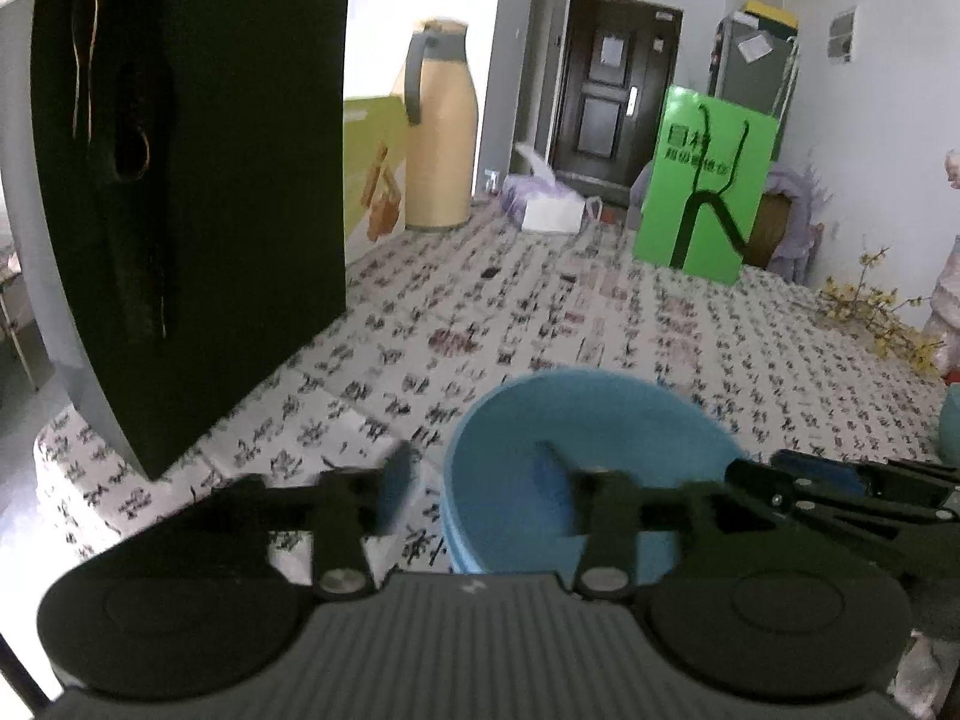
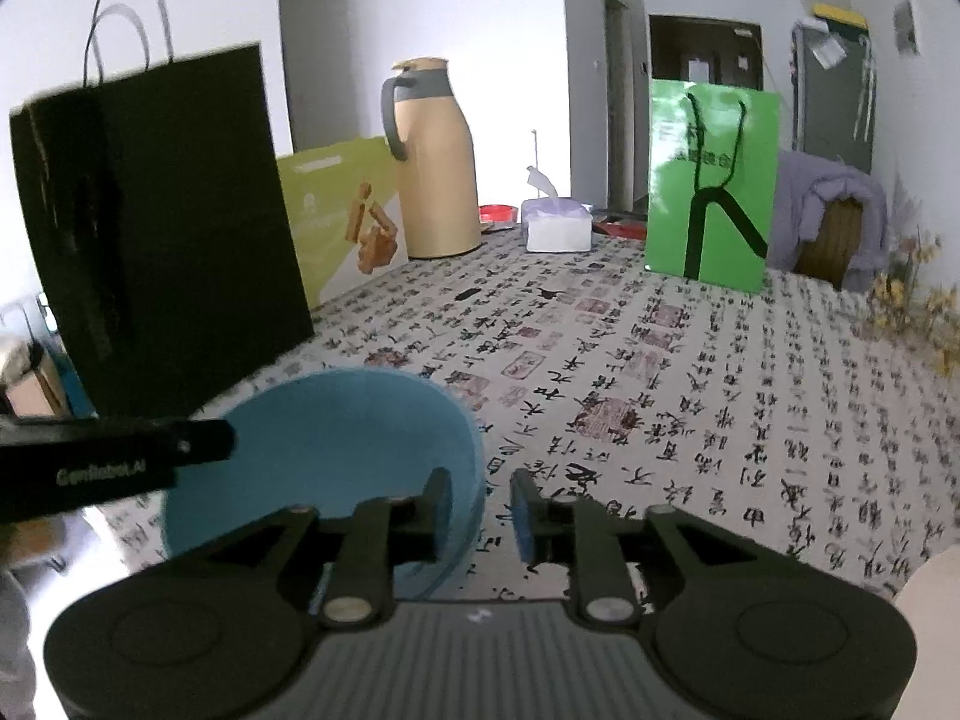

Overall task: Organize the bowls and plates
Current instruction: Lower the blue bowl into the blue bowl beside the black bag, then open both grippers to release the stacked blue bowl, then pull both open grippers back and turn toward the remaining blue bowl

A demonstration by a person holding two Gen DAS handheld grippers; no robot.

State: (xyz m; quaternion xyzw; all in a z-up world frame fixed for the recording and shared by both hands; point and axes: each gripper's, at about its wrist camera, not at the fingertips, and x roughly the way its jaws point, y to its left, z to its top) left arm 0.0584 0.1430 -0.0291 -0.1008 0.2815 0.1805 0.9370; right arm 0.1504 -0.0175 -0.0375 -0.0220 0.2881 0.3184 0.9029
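Blue bowl [image 1: 591, 456] upright (mouth up) on tablecloth [image 1: 540, 324]

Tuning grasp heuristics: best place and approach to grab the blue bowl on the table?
Pinch the rim wall of the blue bowl, one finger inside, one outside. It sits upright and open, too wide to span. The left gripper already straddles its near-left rim, jaws apart; the right gripper straddles the opposite edge. Come in from above.

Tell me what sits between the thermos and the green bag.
A white tissue box sits between the thermos and the green bag, clearest in the right wrist view.
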